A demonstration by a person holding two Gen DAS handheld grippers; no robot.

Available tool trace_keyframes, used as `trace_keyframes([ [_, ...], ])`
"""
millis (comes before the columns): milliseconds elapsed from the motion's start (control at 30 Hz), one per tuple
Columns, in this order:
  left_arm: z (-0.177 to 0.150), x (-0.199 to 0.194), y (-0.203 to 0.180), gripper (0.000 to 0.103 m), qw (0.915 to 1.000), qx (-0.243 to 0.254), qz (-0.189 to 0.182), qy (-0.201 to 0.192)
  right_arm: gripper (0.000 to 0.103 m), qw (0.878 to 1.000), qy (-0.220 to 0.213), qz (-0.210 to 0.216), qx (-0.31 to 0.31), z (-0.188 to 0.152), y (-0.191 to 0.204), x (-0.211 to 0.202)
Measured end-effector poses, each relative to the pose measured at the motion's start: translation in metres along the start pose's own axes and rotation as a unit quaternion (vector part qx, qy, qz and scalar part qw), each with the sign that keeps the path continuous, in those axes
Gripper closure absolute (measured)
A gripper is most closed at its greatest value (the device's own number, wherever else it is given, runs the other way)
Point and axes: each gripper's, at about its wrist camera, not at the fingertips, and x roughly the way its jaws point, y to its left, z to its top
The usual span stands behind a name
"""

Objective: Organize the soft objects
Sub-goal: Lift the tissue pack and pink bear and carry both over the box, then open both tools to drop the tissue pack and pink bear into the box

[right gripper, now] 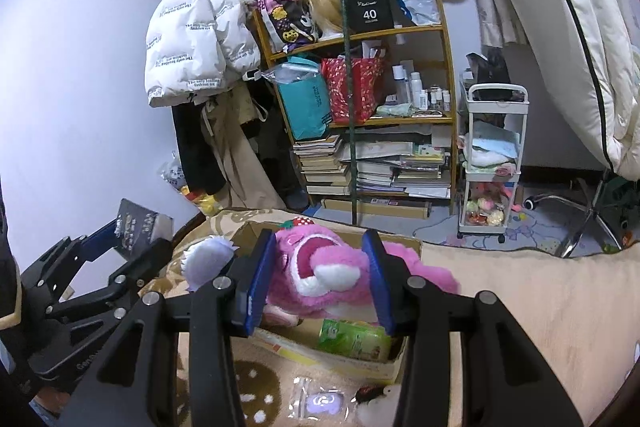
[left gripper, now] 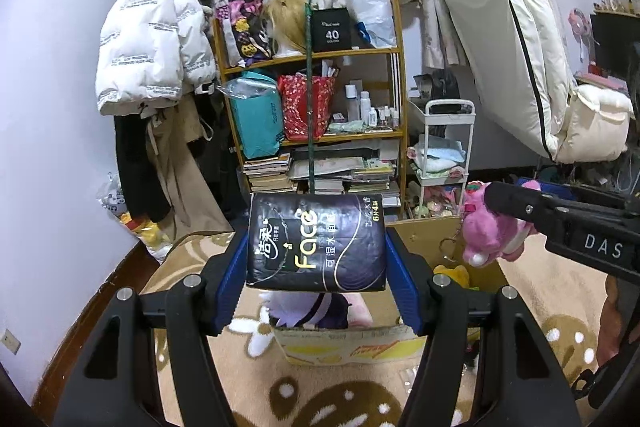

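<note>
looking along the left gripper (left gripper: 316, 267), most of the open cardboard box (left gripper: 348, 341) is hidden behind a dark rectangular tissue pack printed "face" (left gripper: 316, 241), which is clamped between the blue pads (left gripper: 230, 277) and held above the box. only a purple and white plush (left gripper: 304, 307) and a scrap of yellow plush (left gripper: 454, 273) can be made out inside it. at the right edge the right gripper (left gripper: 500, 205) is seen side-on and cut off by the frame, with a fluffy pink bear plush (left gripper: 492, 233) caught at its tip beside the box's far corner. the wooden shelf unit (left gripper: 312, 55) behind is partly masked by the pack.

seen from the right wrist, the pink bear plush (right gripper: 316, 275) is squeezed between the blue pads (right gripper: 378, 279) of the right gripper (right gripper: 318, 281), its face turned to the camera and its lower body hidden by the fingers; it hangs over the cardboard box (right gripper: 360, 365). a green soft packet (right gripper: 354, 339) lies in the box, partly covered by the bear. the left gripper (right gripper: 138, 239) is raised at the left edge, tilted up, with the tissue pack (right gripper: 142, 225) gripped and only one corner of it legible. a small clear bag (right gripper: 320, 399) on the patterned brown rug (right gripper: 256, 387) is blurred.
</note>
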Motion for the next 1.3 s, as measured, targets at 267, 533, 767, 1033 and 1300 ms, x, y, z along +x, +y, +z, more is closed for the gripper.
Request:
trace_keyframes([
  [267, -0.007, 0.039, -0.004, 0.04, 0.9992, -0.007, -0.017, 0.036, 0.056, 1.0, 0.02, 0.003, -0.002, -0.008, -0.005, 0.028],
  [533, -0.016, 0.065, -0.015, 0.04, 0.9972, 0.007, -0.036, 0.065, 0.056, 0.999, 0.026, 0.016, 0.018, -0.023, -0.02, 0.041],
  [767, -0.021, 0.079, -0.019, 0.039, 0.9957, 0.003, -0.045, 0.081, 0.055, 0.999, 0.03, 0.025, 0.034, -0.027, -0.027, 0.049],
  [1033, -0.026, 0.082, -0.024, 0.039, 0.9946, 0.01, -0.046, 0.092, 0.053, 0.998, 0.03, 0.038, 0.049, -0.026, -0.031, 0.048],
  [1300, -0.026, 0.077, -0.018, 0.025, 0.9947, -0.003, -0.047, 0.092, 0.053, 0.997, 0.028, 0.041, 0.054, -0.026, -0.031, 0.043],
])
